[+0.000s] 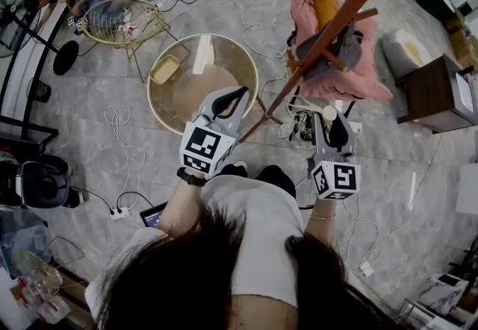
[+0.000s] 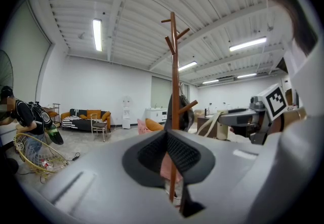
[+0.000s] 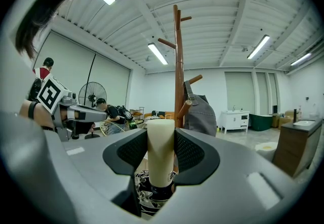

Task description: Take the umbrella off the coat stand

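The right gripper (image 3: 161, 138) is clamped on the cream handle of the umbrella (image 3: 160, 162), which stands upright with its patterned fabric bunched just below the pads (apart from the pegs). The coat stand (image 3: 177, 66) rises at twelve o'clock beyond it, with a grey bag (image 3: 200, 114) hanging on its three o'clock side. The left gripper (image 2: 167, 139), out at nine o'clock, is pinched together on nothing.
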Tool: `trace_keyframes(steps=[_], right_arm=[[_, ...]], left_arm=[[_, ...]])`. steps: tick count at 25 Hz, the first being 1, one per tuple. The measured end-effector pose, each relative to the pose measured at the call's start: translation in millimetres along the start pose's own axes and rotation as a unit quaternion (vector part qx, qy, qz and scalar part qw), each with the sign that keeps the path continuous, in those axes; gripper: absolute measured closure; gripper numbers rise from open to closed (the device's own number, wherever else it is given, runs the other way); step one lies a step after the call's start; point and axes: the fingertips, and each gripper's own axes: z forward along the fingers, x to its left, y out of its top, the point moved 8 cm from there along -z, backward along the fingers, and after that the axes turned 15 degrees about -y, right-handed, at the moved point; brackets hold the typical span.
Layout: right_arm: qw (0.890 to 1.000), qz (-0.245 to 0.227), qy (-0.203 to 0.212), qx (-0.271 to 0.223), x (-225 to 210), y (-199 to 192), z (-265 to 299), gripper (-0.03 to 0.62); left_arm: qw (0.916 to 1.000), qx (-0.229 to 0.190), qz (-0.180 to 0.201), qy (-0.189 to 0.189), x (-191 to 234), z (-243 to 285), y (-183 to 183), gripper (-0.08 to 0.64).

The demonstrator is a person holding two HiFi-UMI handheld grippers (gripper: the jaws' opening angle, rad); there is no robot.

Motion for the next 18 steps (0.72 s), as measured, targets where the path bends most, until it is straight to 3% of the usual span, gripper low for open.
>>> trace_keyframes(steps=[18], right_arm=[[1.0, 0.009, -0.008, -0.005, -4.4, -0.1, -6.2, 0.434]], left_arm=[[1.0, 0.0, 0.005, -0.005, -4.4, 2.0, 2.2, 0.502]])
